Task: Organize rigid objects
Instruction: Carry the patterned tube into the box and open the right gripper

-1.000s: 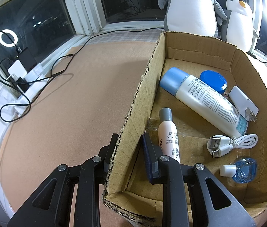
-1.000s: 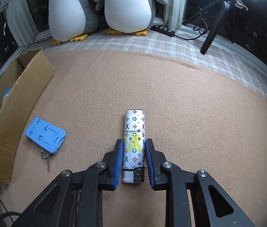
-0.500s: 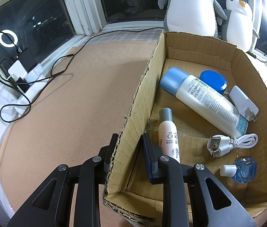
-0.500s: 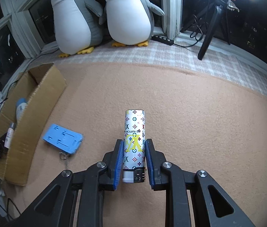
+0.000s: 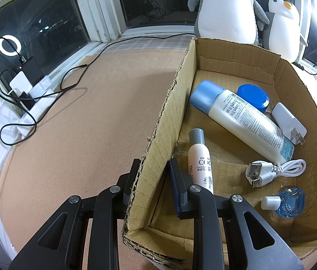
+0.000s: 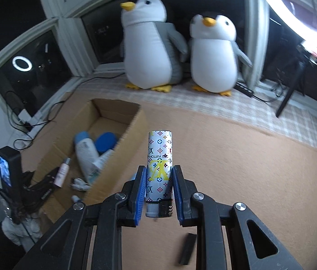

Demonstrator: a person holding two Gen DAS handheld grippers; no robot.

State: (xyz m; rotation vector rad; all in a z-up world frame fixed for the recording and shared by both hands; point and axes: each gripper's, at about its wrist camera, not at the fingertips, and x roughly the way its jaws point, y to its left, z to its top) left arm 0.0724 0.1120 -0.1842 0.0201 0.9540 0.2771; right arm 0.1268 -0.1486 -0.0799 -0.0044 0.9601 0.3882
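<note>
My left gripper (image 5: pixel 154 174) straddles the near left wall of the cardboard box (image 5: pixel 169 103), one finger outside and one inside, shut on that wall. Inside the box lie a blue-capped white bottle (image 5: pixel 241 117), a blue jar (image 5: pixel 252 95), a small grey-capped white bottle (image 5: pixel 200 157), a white plug (image 5: pixel 288 122), a white USB cable (image 5: pixel 270 171) and a small blue bottle (image 5: pixel 288 203). My right gripper (image 6: pixel 159 173) is shut on a white lighter with a coloured monogram print (image 6: pixel 159 155), held above the carpet to the right of the box (image 6: pixel 115 110).
Two plush penguins (image 6: pixel 149 45) sit on the checked sill behind the box. Black cables and white adapters (image 5: pixel 25 85) lie by the window at left. A small black piece (image 6: pixel 187 247) rests on the tan carpet (image 6: pixel 248 168) near my right gripper. A tripod leg (image 6: pixel 286 99) stands at right.
My right gripper has risen with the lighter and swung left, so the box and penguins now fill its view. The left gripper and box have not moved.
</note>
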